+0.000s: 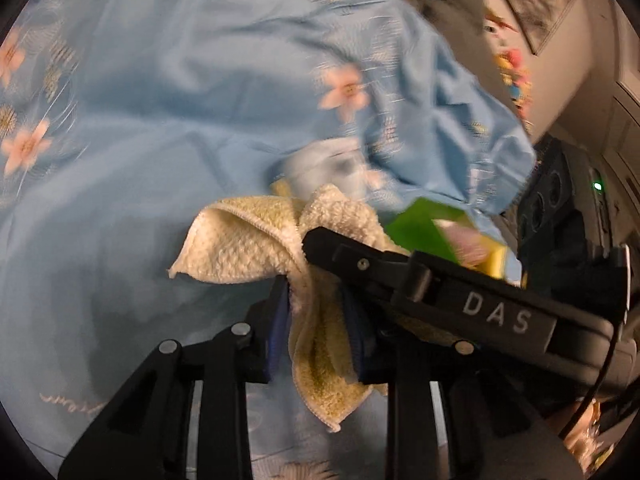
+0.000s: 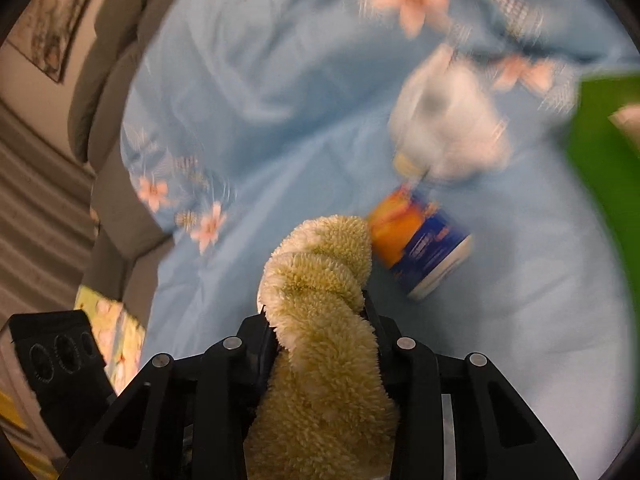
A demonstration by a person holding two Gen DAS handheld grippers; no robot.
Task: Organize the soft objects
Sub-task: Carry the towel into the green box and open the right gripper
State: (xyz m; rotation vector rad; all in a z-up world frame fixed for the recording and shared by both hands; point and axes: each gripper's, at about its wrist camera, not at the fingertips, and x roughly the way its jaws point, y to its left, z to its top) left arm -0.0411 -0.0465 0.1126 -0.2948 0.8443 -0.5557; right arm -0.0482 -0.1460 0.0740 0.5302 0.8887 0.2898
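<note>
A pale yellow fluffy cloth (image 1: 256, 240) hangs between both grippers above a light blue flowered bedsheet (image 1: 160, 100). My left gripper (image 1: 318, 320) is shut on one part of the cloth. My right gripper (image 2: 320, 320) is shut on another bunched part of the cloth (image 2: 320, 288); its black body crosses the left wrist view (image 1: 460, 300). A white soft toy (image 2: 448, 120) lies blurred on the sheet beyond the right gripper. It also shows faintly in the left wrist view (image 1: 328, 168).
An orange and blue can (image 2: 420, 244) lies on the sheet just past the cloth. A green box (image 2: 604, 152) sits at the right, also in the left wrist view (image 1: 428, 228). A grey sofa back (image 2: 116, 60) and a framed picture (image 2: 52, 24) lie left.
</note>
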